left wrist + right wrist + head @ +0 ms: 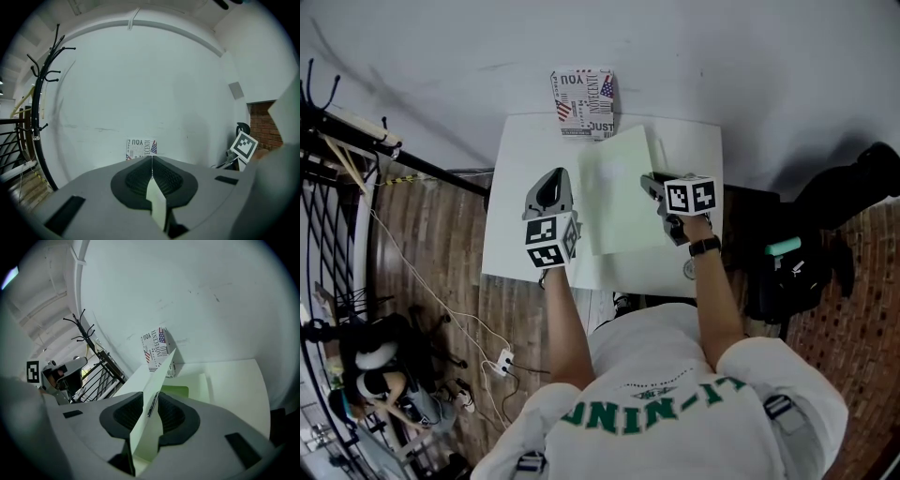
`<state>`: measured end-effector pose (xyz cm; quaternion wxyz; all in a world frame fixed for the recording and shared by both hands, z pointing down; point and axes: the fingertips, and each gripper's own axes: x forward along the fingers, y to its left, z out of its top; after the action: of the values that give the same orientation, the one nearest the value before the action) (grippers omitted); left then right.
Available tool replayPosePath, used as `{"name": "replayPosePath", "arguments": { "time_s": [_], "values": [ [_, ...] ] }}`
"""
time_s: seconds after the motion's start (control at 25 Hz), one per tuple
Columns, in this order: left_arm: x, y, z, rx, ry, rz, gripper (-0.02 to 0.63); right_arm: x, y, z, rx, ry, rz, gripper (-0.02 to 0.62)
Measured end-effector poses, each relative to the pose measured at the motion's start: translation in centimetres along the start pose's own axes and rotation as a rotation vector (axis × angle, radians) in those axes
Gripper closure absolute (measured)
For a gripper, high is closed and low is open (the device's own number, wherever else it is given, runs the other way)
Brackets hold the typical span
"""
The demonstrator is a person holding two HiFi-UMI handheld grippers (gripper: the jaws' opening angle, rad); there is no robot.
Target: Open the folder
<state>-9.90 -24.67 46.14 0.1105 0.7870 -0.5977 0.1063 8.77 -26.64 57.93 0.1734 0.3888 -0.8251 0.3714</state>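
Observation:
A pale green folder (619, 192) hangs over the white table (511, 216), held between both grippers. My left gripper (557, 174) is at its left edge. In the left gripper view the left gripper (151, 160) is shut on a thin pale green sheet (157, 204) of the folder. My right gripper (648, 179) is at the right edge. In the right gripper view the right gripper (153, 401) is shut on a raised folder cover (144, 439) that carries a dark strip. Below it a green inner part (176, 391) lies on the table (234, 380).
A printed box (583, 101) (140, 148) (156, 348) stands at the table's far edge against the white wall. A black coat rack (39, 93) and a railing (328, 216) are on the left. Dark bags (825, 234) lie right of the table. A person (375, 380) sits on the floor, lower left.

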Motion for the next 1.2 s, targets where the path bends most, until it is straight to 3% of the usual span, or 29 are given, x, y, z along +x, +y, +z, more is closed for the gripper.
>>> {"name": "replayPosePath", "arguments": {
  "time_s": [0.4,0.88,1.2],
  "values": [
    [-1.8,3.6,0.1,-0.039,-0.035,0.026,0.589,0.9,5.6,1.8,-0.05,-0.044,0.012,0.48],
    [-3.8,8.0,-1.1,-0.091,-0.042,0.095,0.589,3.9,11.0,1.9,-0.113,0.007,0.12,0.48],
    [-5.4,10.9,-1.7,-0.124,-0.05,0.143,0.588,5.4,14.2,3.0,-0.024,0.004,0.14,0.496]
  ]
}}
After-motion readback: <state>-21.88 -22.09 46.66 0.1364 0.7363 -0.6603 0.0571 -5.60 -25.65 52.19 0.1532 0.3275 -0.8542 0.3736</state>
